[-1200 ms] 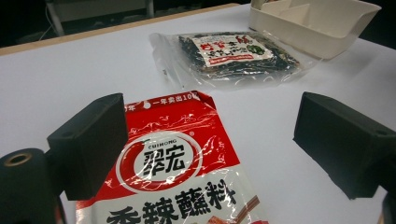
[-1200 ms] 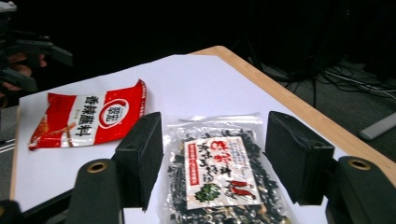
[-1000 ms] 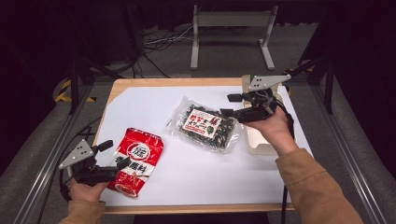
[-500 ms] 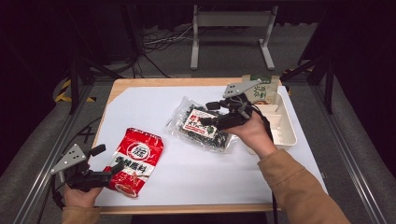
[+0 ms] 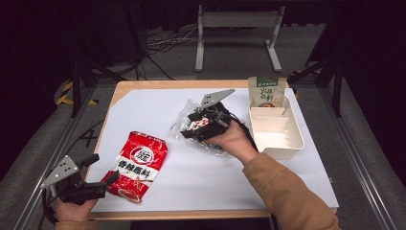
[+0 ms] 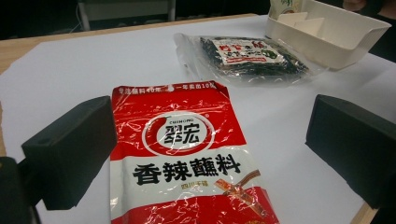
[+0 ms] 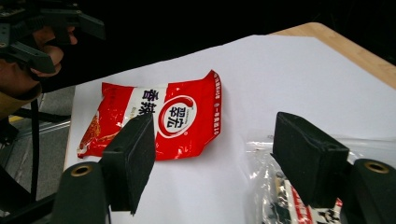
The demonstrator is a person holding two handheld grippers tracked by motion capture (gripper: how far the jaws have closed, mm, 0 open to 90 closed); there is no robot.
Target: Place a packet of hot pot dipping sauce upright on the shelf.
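Where white paper lies: three packets, one tray, seemingly.

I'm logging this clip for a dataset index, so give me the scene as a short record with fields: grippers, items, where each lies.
right gripper: jaws open, just been opening, over the clear seaweed packet's near-left edge; nothing pressed between the pads
left gripper: jaws open, at the red packet's lower-left corner
clear seaweed packet: flat on the white sheet, mid-table
red seasoning packet: flat, front left
white divided tray: right of the seaweed packet
green pouch: upright at the tray's far end
table: wooden, covered by the white sheet
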